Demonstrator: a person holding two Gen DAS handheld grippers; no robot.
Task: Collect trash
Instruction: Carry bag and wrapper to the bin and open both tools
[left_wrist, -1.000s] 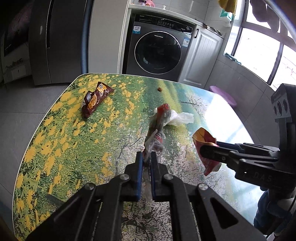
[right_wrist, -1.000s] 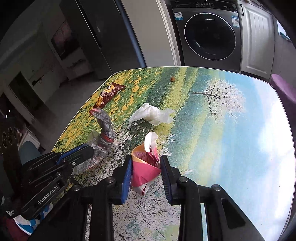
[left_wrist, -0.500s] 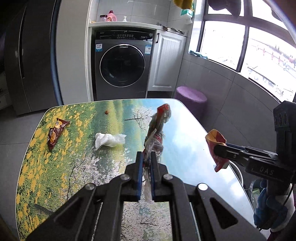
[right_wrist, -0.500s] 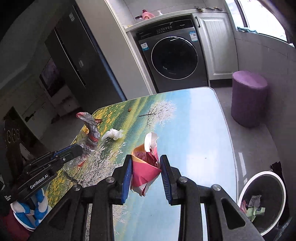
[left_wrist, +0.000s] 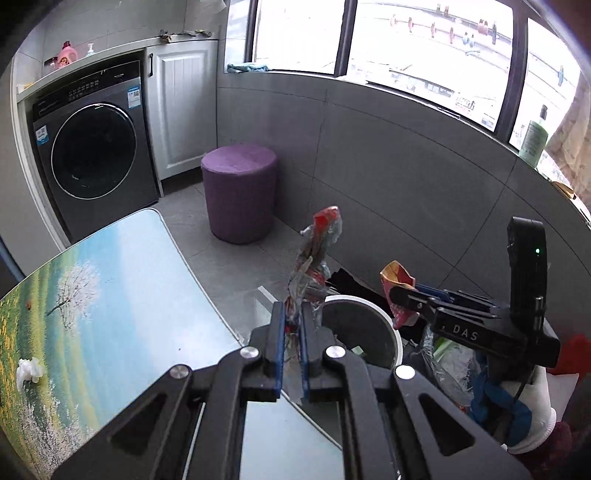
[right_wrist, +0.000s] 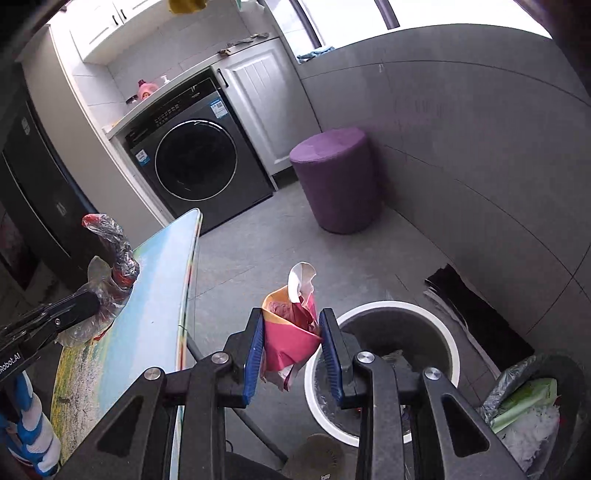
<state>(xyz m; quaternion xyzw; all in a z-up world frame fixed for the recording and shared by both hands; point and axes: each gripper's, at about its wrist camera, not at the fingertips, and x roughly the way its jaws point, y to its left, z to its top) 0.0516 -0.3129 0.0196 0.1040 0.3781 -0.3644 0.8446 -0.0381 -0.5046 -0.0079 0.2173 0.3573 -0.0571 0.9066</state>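
Left gripper (left_wrist: 291, 321) clamped the clear wrapper (left_wrist: 314, 258); right gripper (right_wrist: 291, 343) clamped the pink wrapper (right_wrist: 291, 328), bin (right_wrist: 452, 345) just beyond.

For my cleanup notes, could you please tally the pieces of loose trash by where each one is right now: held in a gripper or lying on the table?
Held in a gripper: 2, the crumpled clear plastic wrapper in the left gripper and the pink paper wrapper in the right gripper
Lying on the table: 1, the white tissue
Total: 3
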